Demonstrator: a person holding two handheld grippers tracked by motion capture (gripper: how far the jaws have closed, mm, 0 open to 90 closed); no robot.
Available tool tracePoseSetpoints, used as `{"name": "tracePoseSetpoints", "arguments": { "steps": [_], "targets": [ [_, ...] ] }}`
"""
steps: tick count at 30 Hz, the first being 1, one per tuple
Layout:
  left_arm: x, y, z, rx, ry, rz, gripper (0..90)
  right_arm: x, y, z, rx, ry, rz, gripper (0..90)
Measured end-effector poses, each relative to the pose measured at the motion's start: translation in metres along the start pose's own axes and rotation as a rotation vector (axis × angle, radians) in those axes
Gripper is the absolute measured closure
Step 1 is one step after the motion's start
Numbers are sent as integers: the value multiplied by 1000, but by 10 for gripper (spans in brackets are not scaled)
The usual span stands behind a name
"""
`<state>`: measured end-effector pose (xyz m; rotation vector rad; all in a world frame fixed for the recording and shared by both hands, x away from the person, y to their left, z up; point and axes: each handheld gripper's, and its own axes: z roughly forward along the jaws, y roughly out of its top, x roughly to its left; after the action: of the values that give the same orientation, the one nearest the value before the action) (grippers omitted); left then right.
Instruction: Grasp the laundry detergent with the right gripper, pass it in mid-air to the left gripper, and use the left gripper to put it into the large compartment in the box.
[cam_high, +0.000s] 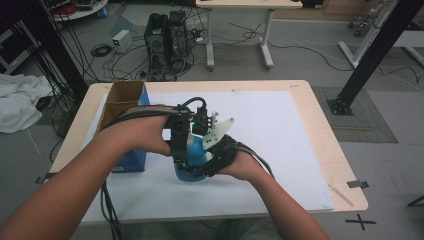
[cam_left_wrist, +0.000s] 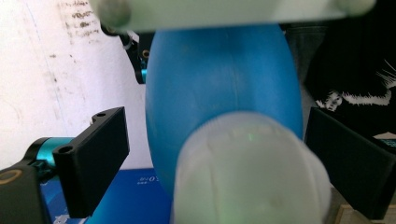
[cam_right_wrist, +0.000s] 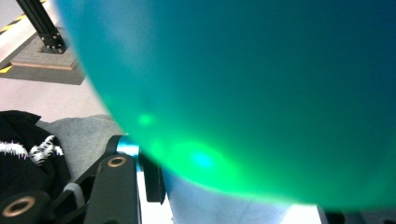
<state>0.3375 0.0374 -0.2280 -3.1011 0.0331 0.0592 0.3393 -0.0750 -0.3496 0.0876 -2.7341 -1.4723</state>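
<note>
Over table (cam_high: 300, 130), hands around blue bulb (cam_high: 195, 150)

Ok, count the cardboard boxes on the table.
1: an open brown cardboard box with blue sides at the table's far left corner, partly behind the left forearm. Others may be hidden.

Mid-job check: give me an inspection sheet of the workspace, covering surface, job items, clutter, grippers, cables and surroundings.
Surface: wooden table under a white mat.
Job's things: blue rubber bulb with a whitish end cap, held above the mat between both grippers.
Clutter: open cardboard box with a blue side at the table's left.
Grippers: right gripper shut on the bulb; left gripper open, jaws either side of the bulb.
Cables: gripper cable trails off the near edge.
Surroundings: computer tower, floor cables, white desk, black frame post.
</note>
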Motion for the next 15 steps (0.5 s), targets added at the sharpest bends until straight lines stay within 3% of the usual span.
{"name": "tracePoseSetpoints", "arguments": {
  "steps": [4,5,6,10,15],
  "targets": [
    [0,3,2,-1,6,3,72,2,1,0,2,17,5,449],
    [-2,4,4,-20,6,-27,72,2,2,-1,6,11,17,449],
    [-3,4,5,-24,5,-29,72,2,2,-1,0,6,7,449],
    [-2,7,5,-18,26,-14,73,1,2,0,-7,-4,-8,449],
    [-4,8,5,-11,17,-13,113,1,2,-1,-4,3,-10,449]
  ]
}}
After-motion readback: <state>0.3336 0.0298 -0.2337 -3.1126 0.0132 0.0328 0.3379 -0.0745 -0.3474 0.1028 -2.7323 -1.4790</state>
